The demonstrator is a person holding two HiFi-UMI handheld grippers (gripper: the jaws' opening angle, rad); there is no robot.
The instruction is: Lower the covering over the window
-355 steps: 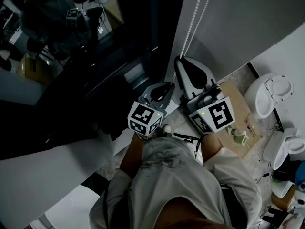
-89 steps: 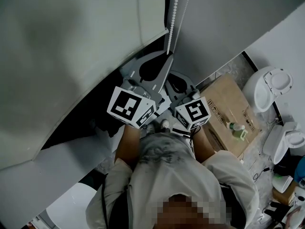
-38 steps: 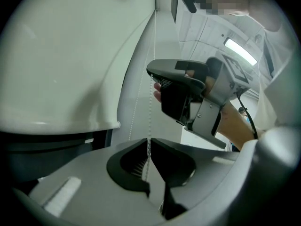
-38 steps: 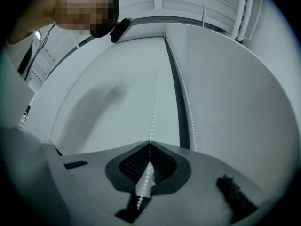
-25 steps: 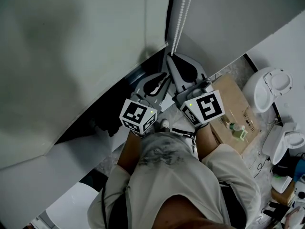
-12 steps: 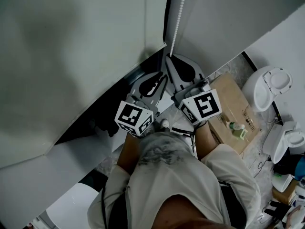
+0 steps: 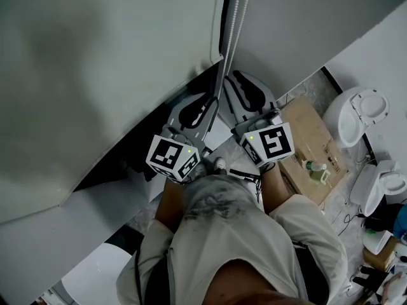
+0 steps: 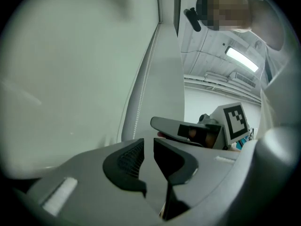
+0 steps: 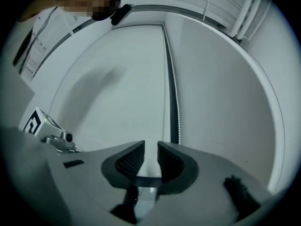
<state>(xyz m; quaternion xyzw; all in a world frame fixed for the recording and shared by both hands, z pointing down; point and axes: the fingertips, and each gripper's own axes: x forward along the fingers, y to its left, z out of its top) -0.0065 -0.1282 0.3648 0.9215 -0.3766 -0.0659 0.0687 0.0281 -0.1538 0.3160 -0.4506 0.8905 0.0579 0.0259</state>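
The pale grey roller blind [image 7: 95, 75] hangs over most of the window, leaving a dark strip of glass [image 7: 146, 145] below its bottom edge. A white bead chain [image 7: 234, 18] hangs beside the blind's right edge. My left gripper [image 7: 206, 100] points up under that edge. Its jaws are opening with a narrow gap [image 8: 148, 147]; the chain [image 8: 137, 119] runs down behind its left finger, not between the pads. My right gripper [image 7: 230, 78] is just to the right, also opening [image 9: 151, 157], with nothing between the jaws. The chain [image 9: 176, 107] hangs above its right finger.
A grey wall [image 7: 305, 24] stands to the right of the chain. On the floor lie a cardboard box [image 7: 311, 138] with a green bottle [image 7: 316, 170] on it, and white ceramic fixtures [image 7: 359, 116] further right. A pale sill [image 7: 63, 240] runs below the window.
The blind now covers the window that was bare and dark at first. Over the last second my left gripper has dropped a little to the left, and the right one has stayed put.
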